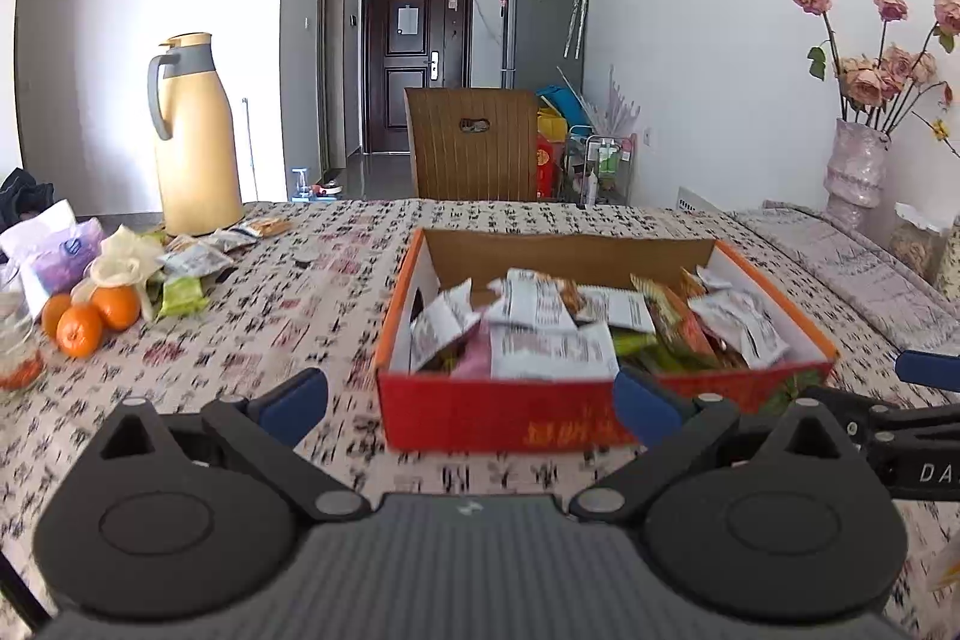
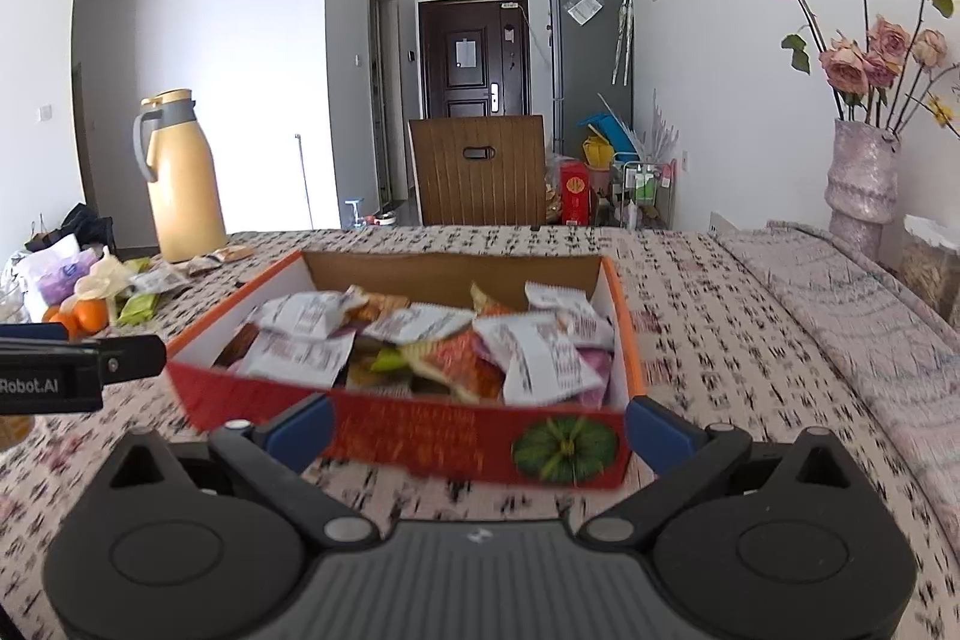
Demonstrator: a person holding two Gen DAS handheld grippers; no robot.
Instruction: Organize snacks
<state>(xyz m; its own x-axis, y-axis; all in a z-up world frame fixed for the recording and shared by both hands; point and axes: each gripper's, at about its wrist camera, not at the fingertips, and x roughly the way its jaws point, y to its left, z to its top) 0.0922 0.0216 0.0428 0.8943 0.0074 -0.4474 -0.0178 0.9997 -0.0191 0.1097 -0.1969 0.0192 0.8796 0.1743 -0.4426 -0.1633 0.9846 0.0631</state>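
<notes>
1. The left gripper (image 1: 471, 403) and the right gripper (image 2: 480, 427) both stand spread wide, holding nothing.
2. The red box (image 1: 498, 415) of snack packets (image 1: 552, 334) sits at twelve o'clock on the table (image 1: 270, 328).
3. Loose snacks (image 1: 198, 256) at ten o'clock risk being missed.
4. A reach there could topple the flask (image 1: 195, 136) or scatter the oranges (image 1: 90, 319).

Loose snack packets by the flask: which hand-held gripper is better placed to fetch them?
Left. The loose packets lie left of the box, on the left hand-held gripper's side. The right hand-held gripper faces the box's right half. Both are open and empty.
</notes>
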